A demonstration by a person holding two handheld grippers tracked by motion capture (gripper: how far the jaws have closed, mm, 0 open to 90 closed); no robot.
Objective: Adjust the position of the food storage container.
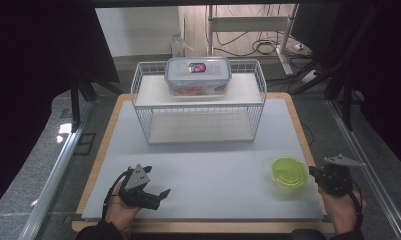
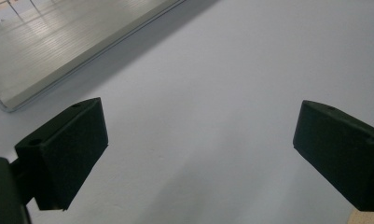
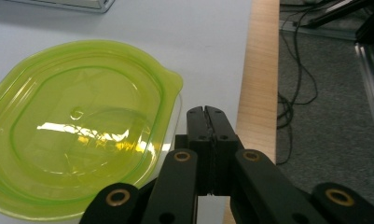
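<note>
Lying flat, green lid (image 3: 77, 128) points its tab toward right gripper (image 3: 206, 112), fingers closed, empty.

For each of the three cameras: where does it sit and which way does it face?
High view: above the person's side, facing forward and down on the table; both hands, left claw, right claw.
Left gripper view: on the left claw, facing down at the bare mat; open jaws.
Right gripper view: on the right claw, shut beside the green lid.
Shared: the green lid, high and right.
</note>
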